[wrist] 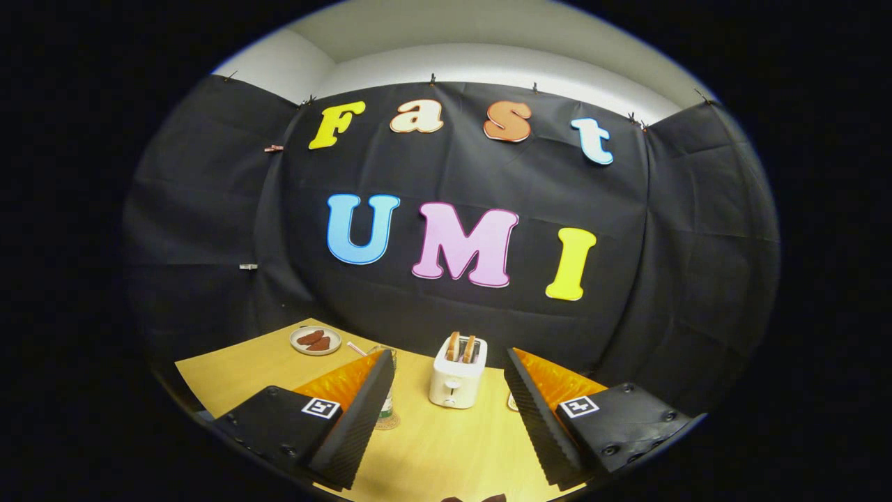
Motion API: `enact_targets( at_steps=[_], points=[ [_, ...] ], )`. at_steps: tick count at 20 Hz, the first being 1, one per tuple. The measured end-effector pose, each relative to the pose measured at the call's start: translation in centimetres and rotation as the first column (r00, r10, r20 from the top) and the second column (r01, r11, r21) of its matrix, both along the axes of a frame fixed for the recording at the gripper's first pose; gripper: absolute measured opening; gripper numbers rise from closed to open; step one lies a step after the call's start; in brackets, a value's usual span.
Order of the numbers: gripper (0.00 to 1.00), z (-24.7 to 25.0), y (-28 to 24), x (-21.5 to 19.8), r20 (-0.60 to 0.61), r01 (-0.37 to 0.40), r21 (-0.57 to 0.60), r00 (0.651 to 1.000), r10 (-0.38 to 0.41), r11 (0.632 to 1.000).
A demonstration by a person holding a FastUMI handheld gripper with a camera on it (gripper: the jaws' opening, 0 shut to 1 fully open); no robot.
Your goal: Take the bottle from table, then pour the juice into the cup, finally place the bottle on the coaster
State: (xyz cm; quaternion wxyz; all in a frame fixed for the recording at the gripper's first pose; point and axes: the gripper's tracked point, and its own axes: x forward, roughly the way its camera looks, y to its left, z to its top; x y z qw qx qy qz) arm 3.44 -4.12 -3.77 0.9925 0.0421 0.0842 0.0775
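Note:
My gripper (447, 355) is open above the wooden table (432, 453), with nothing between its fingers. Behind the left finger (355, 418) stands a clear vessel (387, 403), mostly hidden. Its lower part looks greenish, its rim shows above the fingertip, and a thin pink straw-like stick (357, 347) pokes out beside it. It rests on a round brownish coaster (388, 422). I cannot tell whether it is the bottle or the cup. A small pale round edge (512, 402) peeks out from behind the right finger (540, 418); what it is I cannot tell.
A white toaster (458, 382) with two slices of bread in it stands just ahead, between the fingers. A small plate (316, 341) with brown food pieces lies at the far left of the table, near the black cloth wall.

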Motion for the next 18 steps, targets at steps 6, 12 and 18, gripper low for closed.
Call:
enact_targets(
  at_steps=[6, 12, 18],
  points=[
    [0.98, 1.0, -3.0, -2.0, 0.022, 0.064, -0.005, 0.998, -0.064, 0.998],
    [0.98, 1.5, -3.4, -2.8, 0.046, 0.084, 0.013, 0.995, -0.085, 0.996],
    [0.98, 1.2, -4.3, -2.8, 0.052, 0.09, 0.01, 0.994, -0.091, 0.996]
  ],
)
